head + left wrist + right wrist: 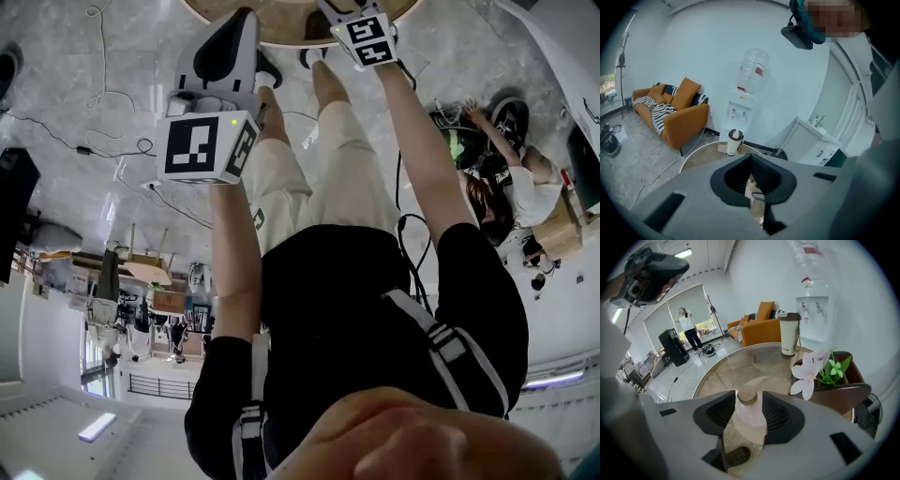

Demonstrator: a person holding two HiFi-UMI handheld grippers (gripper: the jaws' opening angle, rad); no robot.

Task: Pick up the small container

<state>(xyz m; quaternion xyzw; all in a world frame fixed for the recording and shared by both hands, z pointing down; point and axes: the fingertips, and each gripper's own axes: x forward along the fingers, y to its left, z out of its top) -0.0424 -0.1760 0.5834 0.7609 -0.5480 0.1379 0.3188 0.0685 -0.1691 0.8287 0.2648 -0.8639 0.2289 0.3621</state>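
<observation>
Right gripper (749, 403): its jaws are closing on the container (750, 423), one ribbed pad pressing against each flank just under the neck.
Left gripper (751, 161): it is hanging idle over the near edge of the tabletop (705, 157), jaws drawn together with nothing between them.
Container: a small pale bottle with a brown cap (746, 397) is sitting upright between the right jaws, above the glass tabletop. I cannot tell whether it is resting there or already lifted clear.
Weight: it is looking light, since the body is small and the walls seem thin. How full it is cannot be seen.
Stiffness: it is probably behaving as a rigid shell, glass or hard plastic, so the squeeze should stay modest.
Surface: the sides are looking smooth and glossy and are flaring downward, so the pads are likely sliding toward the neck if the grip loosens.
Hold point: the shoulder below the cap is serving best, because the body widens there and gives the pads something to catch.
Risk: a tilted lift may be swinging the base toward the flower (809, 372) and its pot (855, 378), which are standing near on the right.
Nearby: a tumbler (789, 335) is standing well apart at the far rim.
</observation>
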